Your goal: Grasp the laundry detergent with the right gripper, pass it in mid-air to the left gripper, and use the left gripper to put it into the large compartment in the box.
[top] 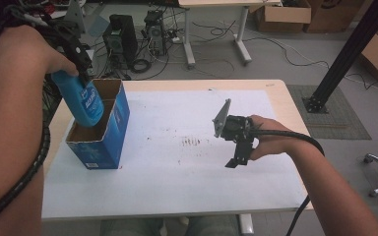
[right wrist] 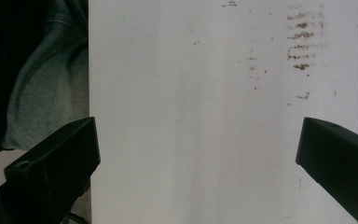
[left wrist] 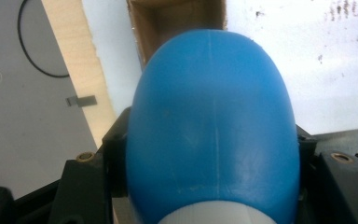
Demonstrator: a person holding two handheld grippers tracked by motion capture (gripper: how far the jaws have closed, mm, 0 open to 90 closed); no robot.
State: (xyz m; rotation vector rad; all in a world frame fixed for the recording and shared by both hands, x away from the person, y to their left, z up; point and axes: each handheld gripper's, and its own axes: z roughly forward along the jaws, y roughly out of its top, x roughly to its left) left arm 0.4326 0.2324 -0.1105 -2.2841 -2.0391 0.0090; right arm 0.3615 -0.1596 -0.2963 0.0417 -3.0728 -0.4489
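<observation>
- The desk (top: 187, 187) has a pale wooden top under a white sheet, with a patch of small brown marks (top: 192, 141) near its middle.
- An open blue carton (top: 109, 129) stands upright at about nine o'clock on the desk, close to the left edge; its brown inside shows through the open top.
- A blue bottle (top: 84, 102) hangs tilted over the carton's open top, at about ten o'clock from the desk's middle, its rounded bottom end pointing down toward the opening. Whether it touches the carton's rim I cannot tell.
- In the left gripper view the blue bottle (left wrist: 212, 126) sits wedged between the black jaws, with the carton's brown interior (left wrist: 177, 18) straight beyond it at twelve o'clock.
- The left gripper (top: 81, 61) is clamped on the bottle near its upper end, held up at about ten o'clock.
- The right gripper (top: 237, 161) sits at about three o'clock from the marks, low over the white sheet, pointing down. Its jaws stand wide apart with nothing between them, bare sheet showing in the gap in the right gripper view (right wrist: 198, 154).
</observation>
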